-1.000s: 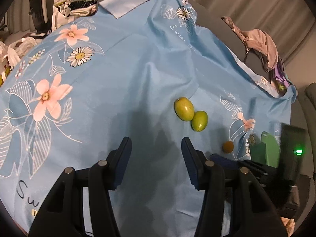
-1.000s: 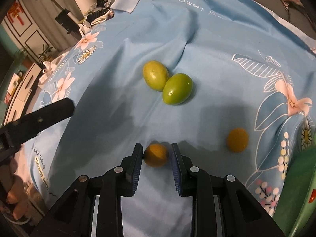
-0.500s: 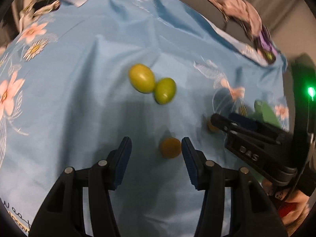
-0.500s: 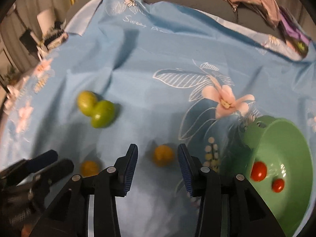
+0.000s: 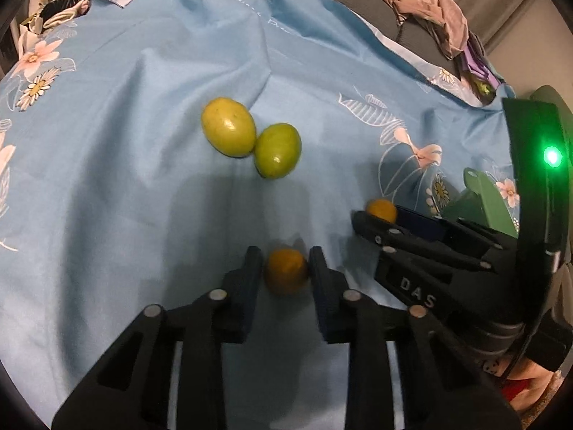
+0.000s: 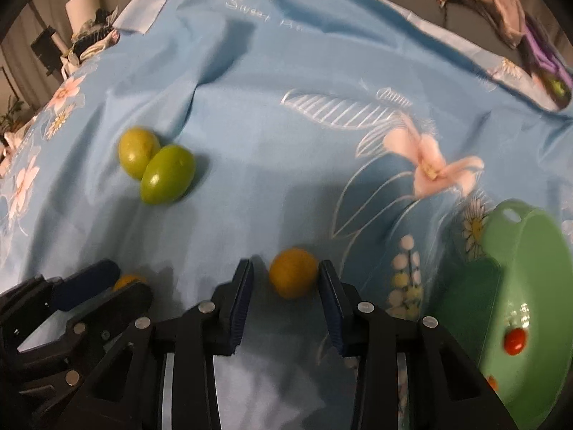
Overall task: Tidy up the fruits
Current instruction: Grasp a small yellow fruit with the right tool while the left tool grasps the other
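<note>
Two green oval fruits [image 5: 250, 141]: touching, on blue floral cloth [image 5: 143, 71].
Left gripper [image 5: 285, 268]: clamped on small orange fruit [image 5: 286, 270].
Right gripper [image 6: 285, 279]: jaws just closing, second orange fruit [image 6: 293, 272] between, left pad clear of it.
Green plastic bowl [image 6: 501, 236]: cropped, blurred.

Right gripper [image 6: 285, 279]: jaws have just been closing, straddling an orange fruit [image 6: 293, 272], a gap showing on its left.
Green fruits [image 6: 157, 168]: lying touching on blue cloth [image 6: 272, 114].
Green bowl [image 6: 537, 247]: holding a red fruit [image 6: 515, 341].

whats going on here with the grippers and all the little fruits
A person is sorting fruit on a blue floral cloth. The left gripper is shut on one small orange fruit. The right gripper straddles another orange fruit, jaws just closing, gap on one side. Two green fruits remain out; a green bowl holds small red fruits.
</note>
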